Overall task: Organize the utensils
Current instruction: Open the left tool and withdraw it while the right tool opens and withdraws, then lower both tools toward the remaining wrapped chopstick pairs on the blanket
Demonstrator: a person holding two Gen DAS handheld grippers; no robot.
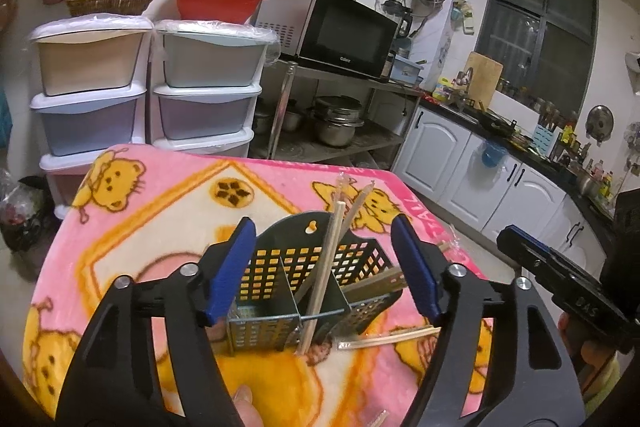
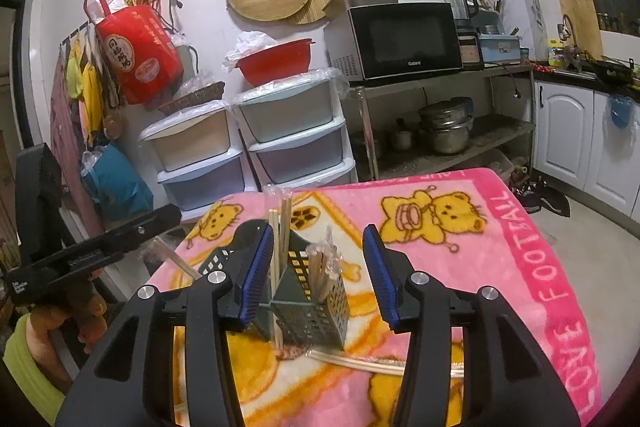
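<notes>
The left claw point(image 1: 323, 269) stood wide apart, its blue pads point(image 1: 231, 269) flanking the dark perforated utensil caddy point(image 1: 292, 267) without touching it. The caddy rested upright on the pink bear-print blanket point(image 1: 160, 211) that covered the surface, sitting dead centre in the left wrist view. A divider split the caddy into compartments. One pair of wooden chopsticks point(image 1: 326, 267) leaned in it, tilted toward 1 o'clock, with the lower end poking out past the caddy's near wall. A plastic-wrapped pair point(image 1: 360, 205) stuck up behind it toward 1 o'clock as well. Another wrapped pair of chopsticks point(image 1: 390, 339) lay flat on the blanket just beside the caddy at its 4 o'clock side.

The right claw point(image 2: 318, 277) was likewise spread open with nothing between its pads, the caddy point(image 2: 316, 303) standing between the fingers in that view. From there, loose chopsticks point(image 2: 280, 235) rose nearly vertical at 12 o'clock from the left compartment, and a wrapped bundle point(image 2: 320, 263) filled the right one. The flat pair point(image 2: 360, 363) lay at 5 o'clock of the caddy.

At 3 o'clock in the left wrist view the right claw's black body point(image 1: 560, 279) showed, well apart from the caddy. Behind the surface at 12 o'clock stood stacked plastic drawers point(image 1: 208, 87) and a black microwave point(image 1: 340, 35) on a metal rack.
</notes>
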